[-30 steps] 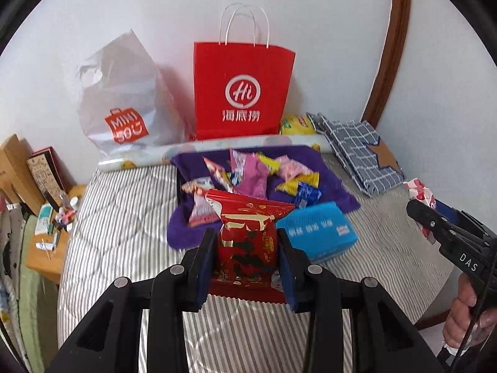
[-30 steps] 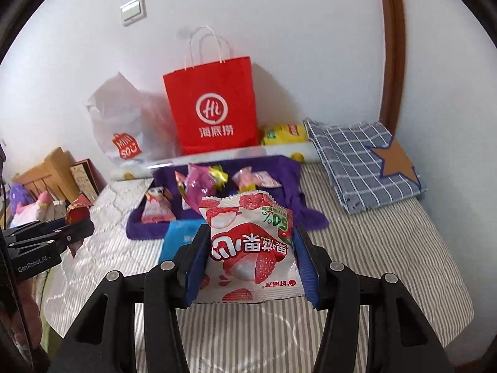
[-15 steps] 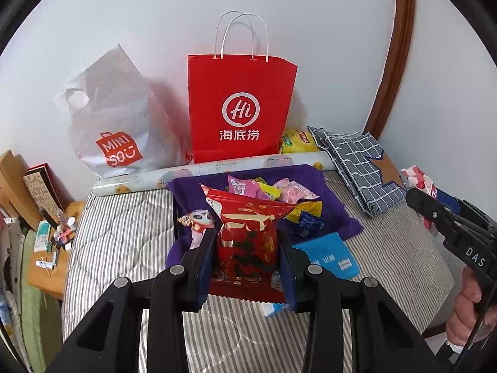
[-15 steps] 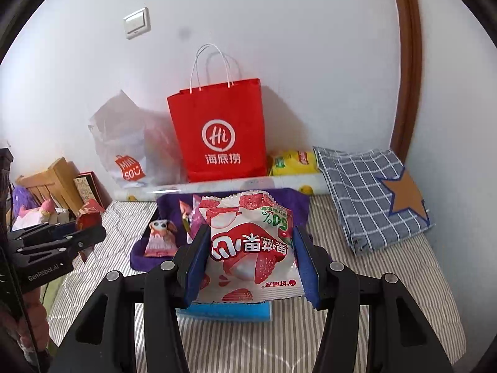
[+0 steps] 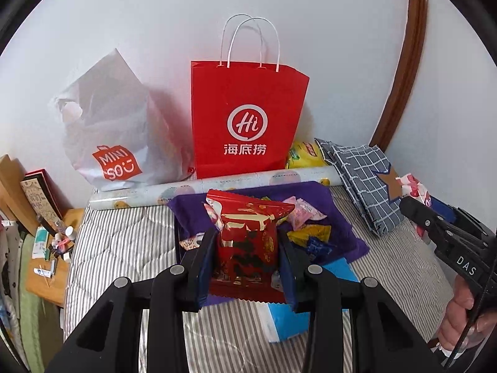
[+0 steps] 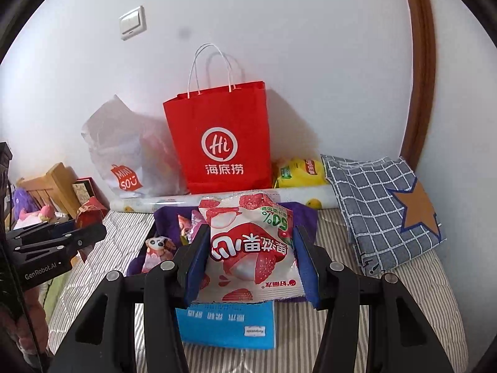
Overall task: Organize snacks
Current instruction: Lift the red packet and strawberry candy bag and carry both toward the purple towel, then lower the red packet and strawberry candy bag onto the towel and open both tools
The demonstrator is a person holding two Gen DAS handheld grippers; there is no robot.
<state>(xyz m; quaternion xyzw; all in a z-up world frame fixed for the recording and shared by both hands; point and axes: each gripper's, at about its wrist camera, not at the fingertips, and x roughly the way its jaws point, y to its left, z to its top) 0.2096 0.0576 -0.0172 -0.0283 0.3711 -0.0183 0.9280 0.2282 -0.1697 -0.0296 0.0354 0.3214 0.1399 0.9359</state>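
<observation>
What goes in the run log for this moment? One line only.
left gripper: shut on red snack pack | right gripper: shut on strawberry snack pack | both above purple cloth | red paper bag behind

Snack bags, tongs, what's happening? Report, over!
Left tongs shut on red snack bag. Right tongs shut on strawberry snack bag. Both held above purple cloth. Nothing blocking.

A pale white wall point(image 6: 310, 62) is filling the far side, with a light switch point(image 6: 133, 27) sitting high on the left. A curved brown wooden frame point(image 6: 419, 77) is running up the right. The striped quilted mattress point(image 5: 124, 248) is stretching near, and a wooden side table point(image 5: 46, 276) is standing left.
</observation>
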